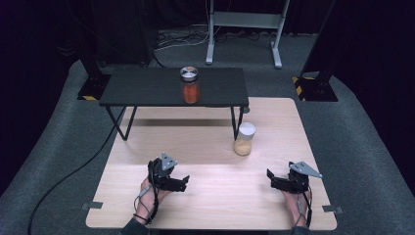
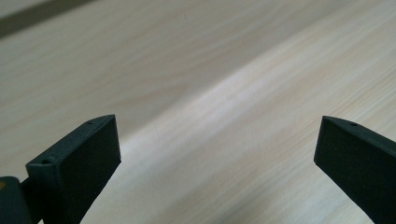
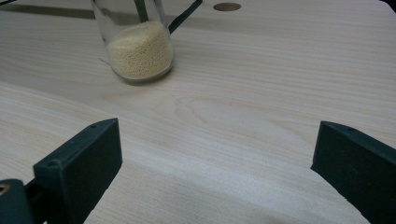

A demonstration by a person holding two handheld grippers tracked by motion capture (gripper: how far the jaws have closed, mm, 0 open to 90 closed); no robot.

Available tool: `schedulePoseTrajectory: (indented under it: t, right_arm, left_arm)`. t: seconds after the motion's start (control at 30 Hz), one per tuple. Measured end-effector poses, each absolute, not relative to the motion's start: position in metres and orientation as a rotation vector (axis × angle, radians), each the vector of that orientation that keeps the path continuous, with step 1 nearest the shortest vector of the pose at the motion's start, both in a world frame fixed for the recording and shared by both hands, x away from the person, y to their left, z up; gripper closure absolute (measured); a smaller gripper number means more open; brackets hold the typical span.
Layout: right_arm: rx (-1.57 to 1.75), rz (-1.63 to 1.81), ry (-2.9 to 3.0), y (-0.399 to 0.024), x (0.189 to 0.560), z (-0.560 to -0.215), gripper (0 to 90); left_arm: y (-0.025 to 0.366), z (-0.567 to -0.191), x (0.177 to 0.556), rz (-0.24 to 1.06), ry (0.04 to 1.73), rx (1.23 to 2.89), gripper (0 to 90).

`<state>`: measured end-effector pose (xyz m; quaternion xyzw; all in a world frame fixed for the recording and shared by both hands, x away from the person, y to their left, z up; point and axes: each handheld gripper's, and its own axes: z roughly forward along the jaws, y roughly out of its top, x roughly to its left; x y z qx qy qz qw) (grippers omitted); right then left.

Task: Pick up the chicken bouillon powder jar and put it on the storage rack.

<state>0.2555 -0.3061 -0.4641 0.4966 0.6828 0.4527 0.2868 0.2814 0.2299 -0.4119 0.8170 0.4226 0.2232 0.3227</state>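
Observation:
A glass jar of pale yellow grains with a white lid (image 1: 243, 139) stands on the light wooden table (image 1: 210, 196), right of centre; the right gripper view has it (image 3: 139, 44) ahead and to the left. A jar of orange contents with a silver lid (image 1: 190, 85) stands on the low black shelf (image 1: 147, 88) at the back. My left gripper (image 1: 184, 182) rests near the front left, open, nothing between its jaws (image 2: 217, 154). My right gripper (image 1: 270, 178) lies at the front right, open and empty (image 3: 217, 158), short of the yellow jar.
The black shelf has thin metal legs (image 1: 236, 125) that stand on the table just behind the yellow jar. A small round hole (image 3: 227, 6) is in the tabletop beyond the jar. Grey carpet, cables and a metal stand base (image 1: 244, 29) surround the table.

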Motion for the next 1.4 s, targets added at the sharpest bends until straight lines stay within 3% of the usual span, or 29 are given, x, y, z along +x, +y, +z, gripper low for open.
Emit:
schedulePoseTrajectory:
  t: [0.5,1.4]
  right_arm:
    - [1.306,1.179,1.849,-0.302,0.257,-0.462,0.0]
    - [1.228,1.207,1.899,-0.279,0.277,-0.440,0.0]
  left_arm:
    - [0.232,-0.438,0.278,0.498,1.173,2.087,0.1]
    - [0.232,-0.438,0.277,0.495,1.160,2.091,0.2]
